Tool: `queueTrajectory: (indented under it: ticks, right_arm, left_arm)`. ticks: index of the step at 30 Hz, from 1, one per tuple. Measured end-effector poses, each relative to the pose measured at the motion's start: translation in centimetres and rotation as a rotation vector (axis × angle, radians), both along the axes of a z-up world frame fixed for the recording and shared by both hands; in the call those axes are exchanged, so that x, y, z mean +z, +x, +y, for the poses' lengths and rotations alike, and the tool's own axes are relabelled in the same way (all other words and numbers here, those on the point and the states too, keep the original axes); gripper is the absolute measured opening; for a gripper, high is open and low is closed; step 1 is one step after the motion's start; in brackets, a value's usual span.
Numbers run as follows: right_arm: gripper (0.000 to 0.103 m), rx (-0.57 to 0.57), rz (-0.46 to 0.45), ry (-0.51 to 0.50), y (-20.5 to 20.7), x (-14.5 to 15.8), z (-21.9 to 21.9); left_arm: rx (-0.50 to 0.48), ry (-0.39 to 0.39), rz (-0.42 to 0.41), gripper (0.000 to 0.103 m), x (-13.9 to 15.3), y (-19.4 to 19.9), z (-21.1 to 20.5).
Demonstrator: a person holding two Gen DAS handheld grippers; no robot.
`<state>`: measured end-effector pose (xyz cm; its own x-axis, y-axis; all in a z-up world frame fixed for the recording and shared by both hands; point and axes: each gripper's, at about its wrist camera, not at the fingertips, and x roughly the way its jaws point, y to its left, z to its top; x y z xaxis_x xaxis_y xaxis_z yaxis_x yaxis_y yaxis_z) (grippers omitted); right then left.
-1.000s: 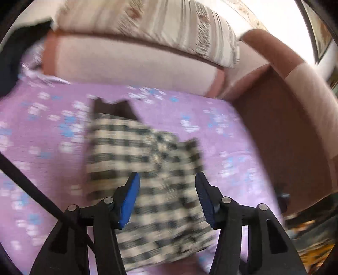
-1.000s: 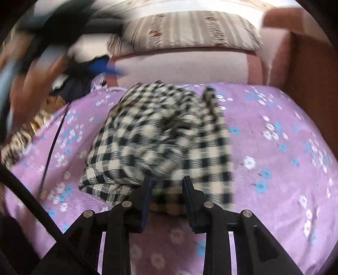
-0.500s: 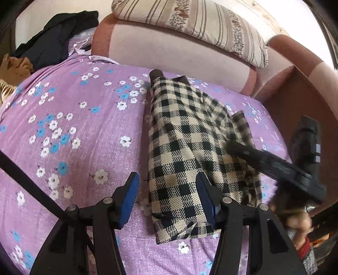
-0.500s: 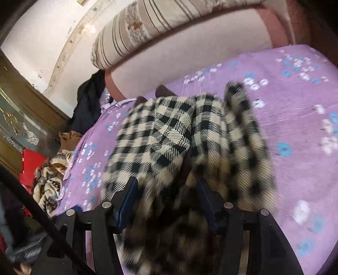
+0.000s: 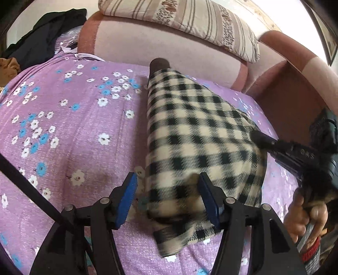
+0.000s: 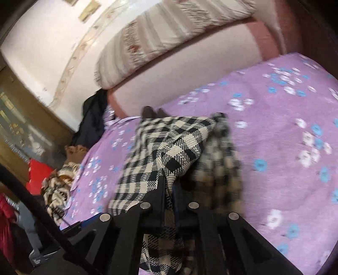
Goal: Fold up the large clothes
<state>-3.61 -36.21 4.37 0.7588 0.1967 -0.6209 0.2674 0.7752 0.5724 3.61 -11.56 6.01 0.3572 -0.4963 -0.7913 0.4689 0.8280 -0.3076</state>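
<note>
A black-and-cream checked garment (image 5: 196, 135) lies partly folded lengthwise on the purple floral bed cover (image 5: 69, 127). My left gripper (image 5: 169, 196) is open, its blue pads on either side of the garment's near left corner, just above it. My right gripper (image 6: 169, 186) is shut on a fold of the checked garment (image 6: 179, 146) and lifts its edge off the bed. The right gripper also shows in the left wrist view (image 5: 295, 152), at the garment's right edge.
A pink padded headboard (image 5: 169, 44) with a striped pillow (image 5: 190, 19) runs along the far side. A brown bed side (image 5: 295, 99) rises at the right. Dark clothes (image 5: 42, 29) lie at the far left corner. More clothes (image 6: 57, 182) lie off the bed's left edge.
My right gripper has shut on the garment's right edge and raised it. My left gripper has moved in closer over the near left corner and stays open.
</note>
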Motion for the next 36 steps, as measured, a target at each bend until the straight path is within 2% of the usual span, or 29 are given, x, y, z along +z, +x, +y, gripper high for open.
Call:
queueTrajectory:
  ticks: [3, 4, 8, 11, 12, 13, 14, 15, 16, 18, 21, 23, 28, 29, 30, 31, 32, 33, 34, 36]
  right_arm:
    - [0.006, -0.062, 0.058, -0.028, -0.3, -1.0, -1.4]
    - [0.006, -0.074, 0.078, -0.051, -0.2, -1.3, -1.5]
    - [0.006, -0.071, 0.181, -0.181, 0.6, -2.5, -0.4]
    - [0.011, -0.052, 0.130, -0.170, -0.6, -1.5, 0.0]
    - [0.014, -0.032, 0.101, -0.137, -1.3, -1.0, -0.1]
    - [0.027, -0.011, 0.077, -0.103, -2.2, -0.5, -0.2]
    - [0.046, 0.000, 0.057, -0.083, -3.0, -0.2, -0.2]
    - [0.053, 0.012, 0.039, -0.070, -3.7, 0.0, 0.0]
    - [0.056, 0.029, 0.025, -0.059, -4.4, 0.2, 0.3]
    - [0.056, 0.062, 0.025, -0.057, -5.5, -0.1, 1.2]
    - [0.056, 0.103, 0.024, -0.100, -6.3, -0.7, 3.2]
    - [0.056, 0.136, 0.032, -0.134, -6.1, -1.2, 4.7]
    - [0.056, 0.165, 0.044, -0.217, -4.3, -1.6, 7.1]
    - [0.052, 0.162, 0.052, -0.231, -3.7, -1.8, 7.4]
    - [0.037, 0.170, 0.070, -0.227, -3.1, -2.2, 7.6]
    - [0.006, 0.184, 0.088, -0.202, -2.5, -2.5, 7.6]
    - [0.006, 0.179, 0.089, -0.164, -2.2, -2.4, 7.3]
    - [0.006, 0.166, 0.069, -0.160, -2.3, -1.8, 7.1]
    - [0.006, 0.154, 0.043, -0.165, -2.6, -0.8, 6.8]
    - [0.006, 0.120, -0.021, -0.168, -4.1, 1.7, 5.8]
  left_arm:
    - [-0.020, -0.002, 0.015, 0.065, -0.6, -0.3, -0.2]
    - [-0.024, -0.002, 0.018, 0.068, -0.9, -0.4, -0.2]
    - [-0.033, 0.008, 0.036, 0.070, -1.8, -1.1, 0.0]
    - [-0.026, 0.009, 0.020, 0.070, -1.4, -1.4, 0.7]
    - [-0.026, 0.012, 0.015, 0.070, -1.2, -1.5, 0.9]
    - [-0.026, 0.012, 0.011, 0.070, -1.0, -1.6, 1.0]
    - [-0.026, 0.009, 0.006, 0.070, -0.8, -1.7, 1.3]
    - [-0.026, 0.006, 0.004, 0.070, -0.6, -1.8, 1.4]
    - [-0.028, 0.001, 0.000, 0.070, -0.4, -2.0, 1.6]
    - [-0.037, 0.001, -0.021, 0.070, -0.1, -2.5, 1.9]
    - [-0.082, 0.045, -0.077, 0.070, 0.0, -3.8, 1.6]
    - [-0.109, 0.108, -0.131, 0.070, -0.4, -4.8, 1.2]
    - [-0.130, 0.212, -0.200, 0.070, -2.0, -5.7, 0.4]
    - [-0.127, 0.234, -0.211, 0.070, -2.3, -5.4, 0.1]
    - [-0.127, 0.250, -0.215, 0.070, -2.6, -5.2, -0.2]
    - [-0.131, 0.263, -0.207, 0.063, -2.8, -4.8, -0.4]
    - [-0.139, 0.269, -0.185, 0.054, -3.0, -4.5, -0.7]
    - [-0.152, 0.265, -0.159, 0.035, -2.9, -4.4, -1.0]
    - [-0.162, 0.260, -0.137, 0.033, -2.3, -4.4, -1.3]
    - [-0.174, 0.237, -0.185, 0.035, -0.9, -5.1, -1.8]
